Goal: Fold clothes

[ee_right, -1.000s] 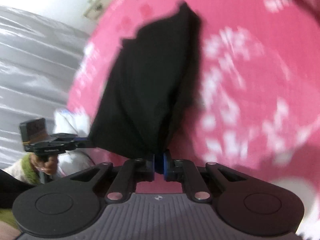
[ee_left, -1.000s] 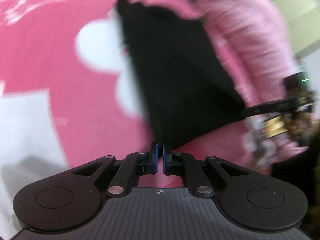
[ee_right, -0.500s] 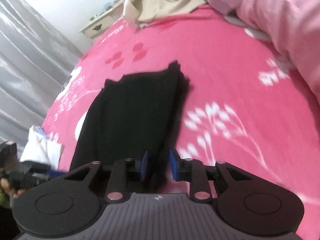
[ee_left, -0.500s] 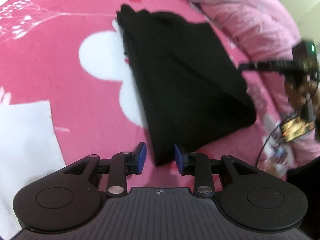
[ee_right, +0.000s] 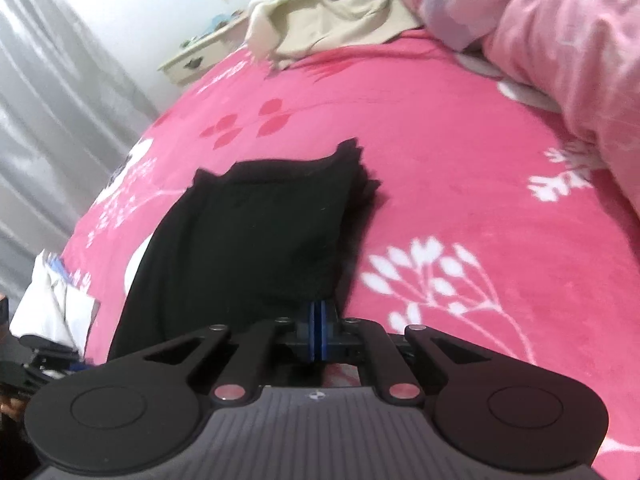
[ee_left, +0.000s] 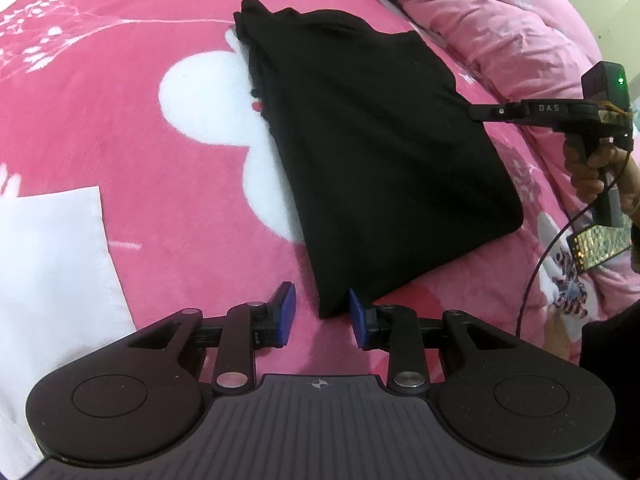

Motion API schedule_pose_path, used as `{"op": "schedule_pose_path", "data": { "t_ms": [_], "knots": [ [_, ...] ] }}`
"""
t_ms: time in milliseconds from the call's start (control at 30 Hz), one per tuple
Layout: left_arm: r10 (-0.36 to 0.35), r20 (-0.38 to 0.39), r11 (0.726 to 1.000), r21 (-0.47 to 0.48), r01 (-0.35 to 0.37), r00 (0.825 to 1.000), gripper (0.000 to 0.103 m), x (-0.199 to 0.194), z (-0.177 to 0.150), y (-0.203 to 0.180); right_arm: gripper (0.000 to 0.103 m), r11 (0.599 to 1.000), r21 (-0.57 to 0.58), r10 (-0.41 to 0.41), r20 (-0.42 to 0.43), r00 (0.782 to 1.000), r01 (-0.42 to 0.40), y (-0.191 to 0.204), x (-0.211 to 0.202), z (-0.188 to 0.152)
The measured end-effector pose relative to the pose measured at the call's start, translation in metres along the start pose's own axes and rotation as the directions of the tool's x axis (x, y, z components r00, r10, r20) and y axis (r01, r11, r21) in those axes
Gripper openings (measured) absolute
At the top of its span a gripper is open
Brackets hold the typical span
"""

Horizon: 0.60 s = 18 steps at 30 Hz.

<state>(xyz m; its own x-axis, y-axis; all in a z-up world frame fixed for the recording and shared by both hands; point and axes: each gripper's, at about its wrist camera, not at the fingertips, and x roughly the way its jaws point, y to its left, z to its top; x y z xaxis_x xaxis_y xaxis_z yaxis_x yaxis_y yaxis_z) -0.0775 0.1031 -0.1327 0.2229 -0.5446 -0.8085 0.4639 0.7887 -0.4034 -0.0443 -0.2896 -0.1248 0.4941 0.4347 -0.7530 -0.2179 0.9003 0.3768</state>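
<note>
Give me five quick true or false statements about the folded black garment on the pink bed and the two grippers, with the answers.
1. The folded black garment lies on a pink floral blanket. True.
2. The left gripper is clamped on the garment. False: its blue pads stand apart, with the garment's near corner between them, not pinched.
3. The right gripper has its pads together. True; whether any cloth is caught between them cannot be told.
4. A green towel lies at the bed's far end. False: a cream cloth is heaped there.
5. A white cloth lies left of the garment in the left wrist view. True.
</note>
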Motion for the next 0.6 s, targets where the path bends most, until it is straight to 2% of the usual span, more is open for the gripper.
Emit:
{"op": "schedule_pose_path", "data": {
  "t_ms": [133,400,533,600],
  "knots": [
    [0.005,0.002,1.000,0.019,-0.005,1.000,0.030,-0.001,-0.002,-0.001,0.002,0.999,-0.020,-0.040,0.021,0.999,0.040,-0.001,0.007,-0.002],
    [0.021,-0.002,0.999,0.040,-0.021,1.000,0.030,-0.005,-0.002,-0.005,0.004,0.968,-0.176,-0.171,0.046,0.984,0.177,0.018,0.015,-0.006],
    [-0.004,0.022,1.000,0.011,0.004,1.000,0.030,-0.020,0.004,-0.003,0.008,0.975,-0.147,-0.156,0.078,0.985,0.166,0.019,-0.006,0.008],
    [-0.025,0.047,1.000,-0.009,0.025,0.999,0.030,-0.028,0.007,-0.001,0.016,0.983,-0.111,-0.136,0.094,0.986,0.146,0.015,-0.012,0.019]
  ]
}}
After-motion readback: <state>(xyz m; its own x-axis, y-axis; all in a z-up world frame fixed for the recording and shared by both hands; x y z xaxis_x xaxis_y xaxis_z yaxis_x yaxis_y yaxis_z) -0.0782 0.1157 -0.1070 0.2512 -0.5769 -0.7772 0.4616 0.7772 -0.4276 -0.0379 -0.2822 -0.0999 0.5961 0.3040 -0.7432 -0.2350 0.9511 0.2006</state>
